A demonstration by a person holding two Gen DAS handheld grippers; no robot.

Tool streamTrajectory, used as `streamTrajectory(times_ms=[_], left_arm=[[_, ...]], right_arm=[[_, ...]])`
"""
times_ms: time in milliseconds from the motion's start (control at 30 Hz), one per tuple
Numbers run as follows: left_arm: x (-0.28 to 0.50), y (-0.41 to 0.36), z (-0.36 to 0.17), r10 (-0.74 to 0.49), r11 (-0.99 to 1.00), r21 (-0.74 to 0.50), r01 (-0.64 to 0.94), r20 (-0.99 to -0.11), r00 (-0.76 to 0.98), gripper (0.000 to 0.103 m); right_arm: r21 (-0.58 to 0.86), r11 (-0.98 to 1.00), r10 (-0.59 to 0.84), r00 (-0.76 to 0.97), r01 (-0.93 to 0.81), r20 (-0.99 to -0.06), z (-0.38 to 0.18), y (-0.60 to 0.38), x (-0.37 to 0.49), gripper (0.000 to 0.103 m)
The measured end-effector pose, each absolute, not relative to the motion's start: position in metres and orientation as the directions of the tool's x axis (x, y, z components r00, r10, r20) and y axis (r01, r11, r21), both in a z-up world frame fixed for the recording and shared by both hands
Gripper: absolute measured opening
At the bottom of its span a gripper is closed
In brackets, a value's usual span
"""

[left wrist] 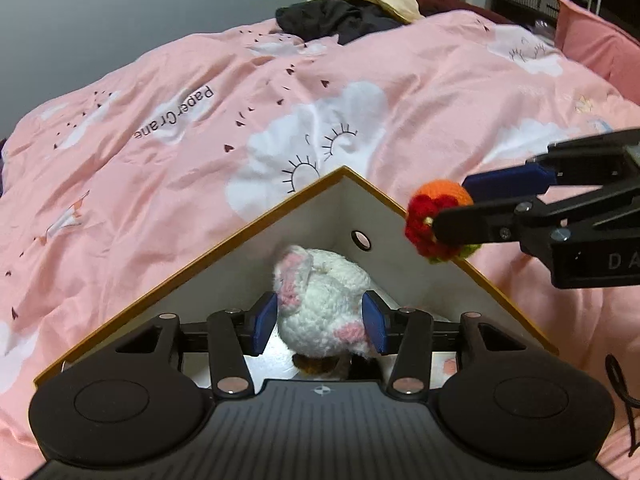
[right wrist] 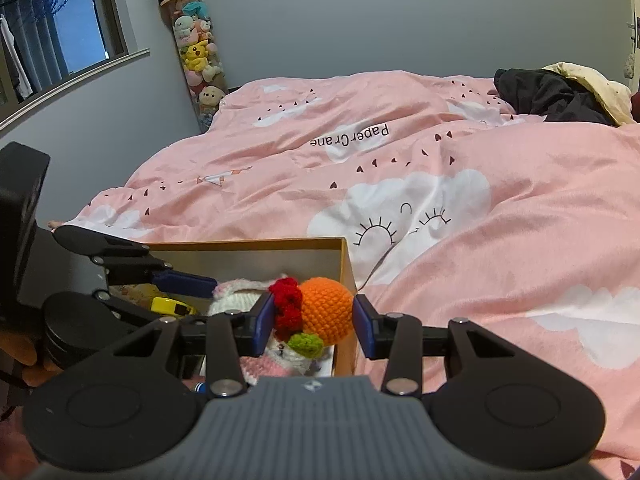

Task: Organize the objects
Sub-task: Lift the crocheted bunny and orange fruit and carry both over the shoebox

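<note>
A cardboard box (left wrist: 224, 256) with a brown rim and white inside lies on the pink bed; it also shows in the right wrist view (right wrist: 248, 245). My left gripper (left wrist: 320, 322) is shut on a white and pink crochet toy (left wrist: 320, 300), held inside the box. My right gripper (right wrist: 314, 324) is shut on an orange crochet ball with a red flower and green leaf (right wrist: 324, 314), held over the box's right rim. In the left wrist view the right gripper (left wrist: 452, 212) and the ball (left wrist: 436, 208) are at the box's right wall.
A pink duvet (left wrist: 200, 128) with cloud prints covers the bed. Dark and cream clothes (left wrist: 348, 16) lie at its far end. A yellow object (right wrist: 172, 306) lies in the box. A clear tube of plush toys (right wrist: 198, 48) stands against the wall.
</note>
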State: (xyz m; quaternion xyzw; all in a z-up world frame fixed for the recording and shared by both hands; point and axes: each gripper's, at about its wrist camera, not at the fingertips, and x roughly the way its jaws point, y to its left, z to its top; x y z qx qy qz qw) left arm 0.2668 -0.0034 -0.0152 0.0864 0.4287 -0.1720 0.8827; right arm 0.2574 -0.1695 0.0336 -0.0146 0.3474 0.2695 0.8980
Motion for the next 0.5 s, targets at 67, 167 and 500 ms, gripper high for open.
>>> streamTrajectory(times_ms=[67,167,500], left_arm=[[0.263,0.003,-0.014,-0.219,0.938,-0.01,0.347,-0.792,0.57,0.05],[0.26,0.012,-0.014,-0.181,0.96,-0.017,0.279,-0.797,0.576,0.034],[0.266,0.043,-0.02,-0.157,0.987,-0.094,0.134,-0.777,0.61,0.023]], right_arm=[[0.161,0.852,0.476,0.61,-0.499,-0.634,0.033,-0.168,0.256,0.044],[0.159,0.847,0.48,0.602,-0.507,-0.638,0.031,-0.164,0.254,0.044],[0.101,0.834,0.462,0.587,-0.542,-0.665,0.023,-0.149,0.246,0.044]])
